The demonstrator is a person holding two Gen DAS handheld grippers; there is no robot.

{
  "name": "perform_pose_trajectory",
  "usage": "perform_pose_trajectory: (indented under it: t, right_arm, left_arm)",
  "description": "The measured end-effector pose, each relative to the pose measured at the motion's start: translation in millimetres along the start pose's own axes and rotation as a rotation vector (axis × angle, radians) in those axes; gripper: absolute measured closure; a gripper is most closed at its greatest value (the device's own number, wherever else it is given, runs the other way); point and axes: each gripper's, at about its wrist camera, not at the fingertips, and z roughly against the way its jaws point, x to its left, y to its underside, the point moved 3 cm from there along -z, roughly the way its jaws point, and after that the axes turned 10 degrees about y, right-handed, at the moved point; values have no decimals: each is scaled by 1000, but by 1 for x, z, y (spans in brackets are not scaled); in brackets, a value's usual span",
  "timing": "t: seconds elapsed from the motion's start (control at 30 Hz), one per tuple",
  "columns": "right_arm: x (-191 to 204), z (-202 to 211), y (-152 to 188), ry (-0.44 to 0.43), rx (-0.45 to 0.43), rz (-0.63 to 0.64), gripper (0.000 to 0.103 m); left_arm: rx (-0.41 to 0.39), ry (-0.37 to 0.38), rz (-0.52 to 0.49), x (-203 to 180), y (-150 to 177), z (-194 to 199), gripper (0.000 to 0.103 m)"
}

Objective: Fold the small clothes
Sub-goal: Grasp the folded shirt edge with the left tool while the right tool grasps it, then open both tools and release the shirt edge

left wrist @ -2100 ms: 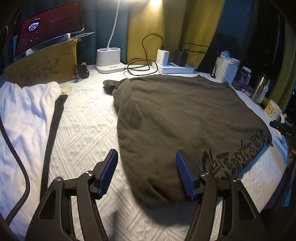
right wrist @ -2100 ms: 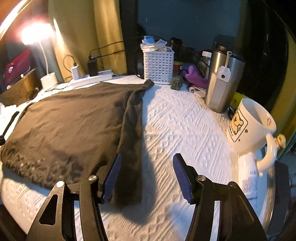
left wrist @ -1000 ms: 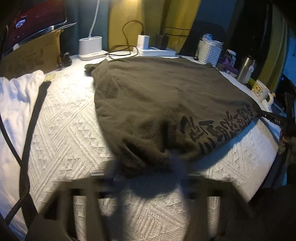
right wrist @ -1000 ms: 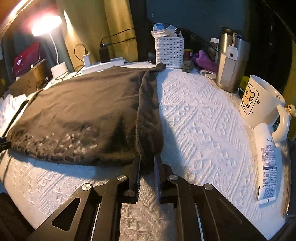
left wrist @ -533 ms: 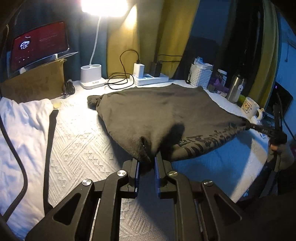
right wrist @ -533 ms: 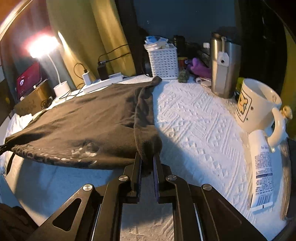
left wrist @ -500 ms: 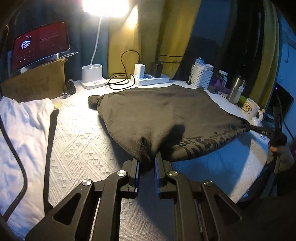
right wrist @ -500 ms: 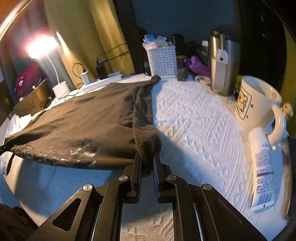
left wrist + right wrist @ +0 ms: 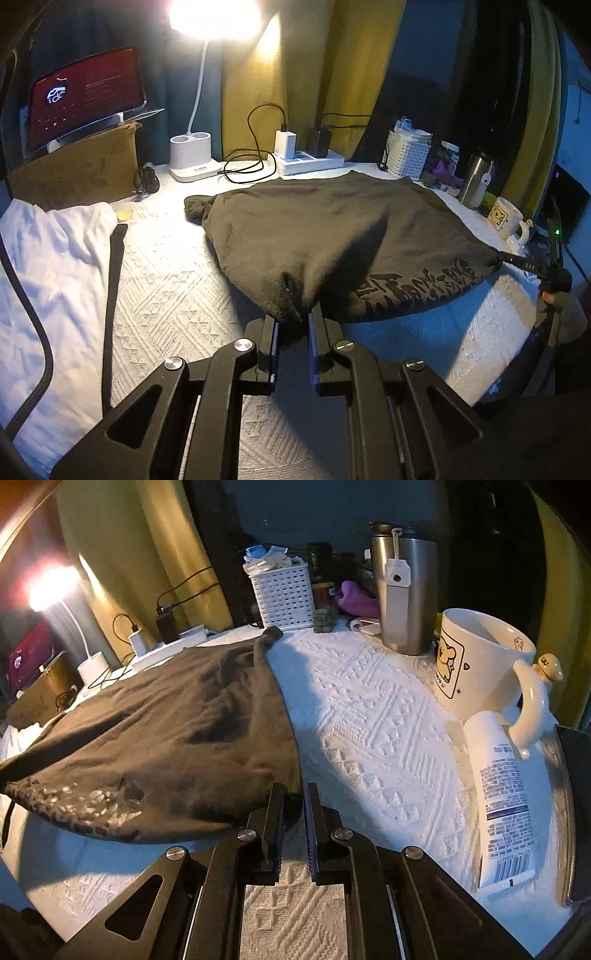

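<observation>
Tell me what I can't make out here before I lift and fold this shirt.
- Dark shirt: the underside is hidden in both views; the print along the near hem is too warped to read.
- Left claw and right claw: shut on the shirt's near edge, but bunched cloth hides how much fabric sits between the pads.
- White cloth: cut off by the left edge, left wrist view.
- Tube label: too small to read.
</observation>
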Motion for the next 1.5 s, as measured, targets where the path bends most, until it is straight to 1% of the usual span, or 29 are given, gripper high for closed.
perform_pose_trajectory:
  t: [0.1,0.2,0.27,0.3,0.33,0.4,0.43,0.47,0.53,0.57,0.67,0.73,0.77,0.8,0.83,0.87,0.9,0.93,0.97,1.0,1.03,1.07,1.13,1.23,1.3,1.33,1.43,1.5]
  right_arm:
    - [3,-3,4,4,35,9,92]
    - [8,-3,11,30,30,57,91]
    - [10,-5,15,32,43,63,90]
    - [10,-5,15,35,41,60,89]
    - [9,-4,15,37,42,60,86]
    - [8,0,12,53,29,64,56]
    - [8,2,11,64,25,69,18]
    - [8,2,11,76,21,82,2]
    - [10,0,13,97,28,121,2]
    - [9,1,14,120,21,129,2]
    - [14,5,17,107,27,158,3]
    - [28,8,20,110,20,238,3]
    - [35,7,23,121,16,278,6]
    - [40,4,25,141,15,319,12]
    - [42,1,25,146,7,334,19]
    - [41,1,22,148,-1,323,36]
    - [38,-1,19,163,2,315,41]
    - [36,-2,16,175,-4,312,49]
    - [33,-3,13,202,-9,317,62]
    - [32,-4,11,214,-11,324,71]
    - [29,-6,9,224,-13,328,85]
    - [26,-8,7,240,-16,328,91]
    - [15,-11,3,274,-17,323,93]
    - [5,-9,-1,288,-20,310,93]
    - [0,-5,-2,285,-16,291,93]
    - [-2,-3,-1,268,-9,282,93]
    - [2,5,3,228,-5,265,93]
    - [8,4,7,230,6,279,92]
  left_arm:
    - [9,-10,4,4,2,-3,91]
    - [17,-19,20,7,5,-5,91]
    - [13,-21,21,7,4,-4,91]
    - [8,-23,17,6,2,-3,91]
    - [-1,-24,11,4,0,-1,91]
    - [-16,-25,2,2,-6,2,91]
    - [-25,-28,-4,0,-9,3,91]
    - [-35,-30,-12,-1,-12,4,91]
    - [-47,-38,-21,-3,-17,6,91]
    - [-50,-39,-22,-2,-19,6,91]
    - [-58,-42,-27,-2,-24,7,92]
    - [-62,-41,-30,-3,-26,8,92]
    - [-65,-40,-34,-4,-28,9,92]
    - [-68,-40,-37,-5,-29,10,92]
    - [-70,-39,-38,-6,-29,11,92]
    - [-76,-37,-41,-7,-31,14,92]
    - [-82,-38,-44,-8,-33,16,92]
    - [-90,-39,-47,-9,-36,19,92]
    - [-96,-41,-51,-10,-38,21,92]
    - [-103,-41,-56,-11,-42,23,92]
    - [-107,-43,-60,-12,-44,24,92]
    - [-114,-46,-67,-14,-46,26,92]
    - [-117,-49,-77,-16,-49,28,92]
    - [-77,-51,-76,-16,-44,25,92]
    - [-30,-47,-65,-14,-34,20,92]
    - [0,-45,-55,-11,-27,16,92]
    - [97,-56,-30,-4,-1,3,91]
    - [174,-56,16,6,22,-8,90]
